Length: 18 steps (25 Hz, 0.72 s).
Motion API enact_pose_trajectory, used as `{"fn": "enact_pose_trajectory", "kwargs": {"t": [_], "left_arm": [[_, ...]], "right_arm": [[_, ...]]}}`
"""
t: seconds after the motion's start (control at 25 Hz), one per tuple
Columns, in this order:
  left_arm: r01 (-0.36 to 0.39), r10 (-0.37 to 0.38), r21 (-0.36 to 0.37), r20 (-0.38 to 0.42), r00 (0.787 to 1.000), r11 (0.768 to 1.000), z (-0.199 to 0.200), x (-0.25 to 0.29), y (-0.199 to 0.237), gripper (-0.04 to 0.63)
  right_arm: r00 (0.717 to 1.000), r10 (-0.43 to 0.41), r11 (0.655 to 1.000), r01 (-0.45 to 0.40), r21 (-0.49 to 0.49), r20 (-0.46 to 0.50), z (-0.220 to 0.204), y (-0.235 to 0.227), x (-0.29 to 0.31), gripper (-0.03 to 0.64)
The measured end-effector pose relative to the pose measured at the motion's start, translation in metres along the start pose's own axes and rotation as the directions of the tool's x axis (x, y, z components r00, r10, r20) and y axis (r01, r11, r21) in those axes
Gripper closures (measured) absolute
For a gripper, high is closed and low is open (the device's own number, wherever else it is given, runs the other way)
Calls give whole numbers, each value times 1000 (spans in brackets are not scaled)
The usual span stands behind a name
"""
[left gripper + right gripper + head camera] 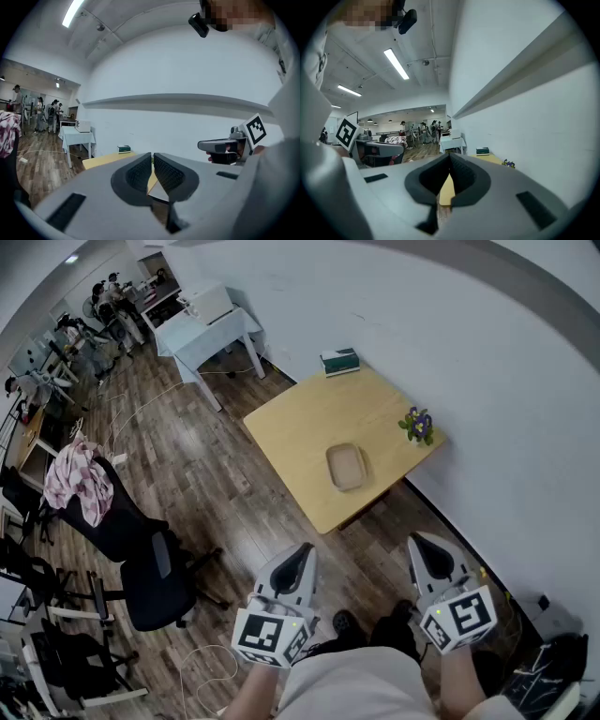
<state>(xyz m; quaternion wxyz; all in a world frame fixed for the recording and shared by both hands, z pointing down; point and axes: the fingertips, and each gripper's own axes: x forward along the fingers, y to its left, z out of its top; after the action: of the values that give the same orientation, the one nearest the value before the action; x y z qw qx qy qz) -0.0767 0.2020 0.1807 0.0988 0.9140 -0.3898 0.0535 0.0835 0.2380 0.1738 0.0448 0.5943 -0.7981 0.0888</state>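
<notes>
Head view: jaws pressed together and empty on left gripper (302, 554) and right gripper (420, 545). Both hang short of the worktop (300, 427), whose tray (346, 467) lies ahead, lengthwise away, roughly midway between them.

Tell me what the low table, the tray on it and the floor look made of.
The table looks like pale wood or laminate, matt: even yellow-tan top. The tray seems light wood or bamboo, too small to be sure. The floor looks like brown wood-grain planks with a slight sheen.
</notes>
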Motion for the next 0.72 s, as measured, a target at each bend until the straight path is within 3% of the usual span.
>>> {"fn": "enact_pose_trajectory", "kwargs": {"t": [0.72], "left_arm": [[5,-4,-39,20,1000,999,-7,-18,4,575]], "right_arm": [[1000,-7,1000,6,-20,-14,-2,21,-3,612]]}}
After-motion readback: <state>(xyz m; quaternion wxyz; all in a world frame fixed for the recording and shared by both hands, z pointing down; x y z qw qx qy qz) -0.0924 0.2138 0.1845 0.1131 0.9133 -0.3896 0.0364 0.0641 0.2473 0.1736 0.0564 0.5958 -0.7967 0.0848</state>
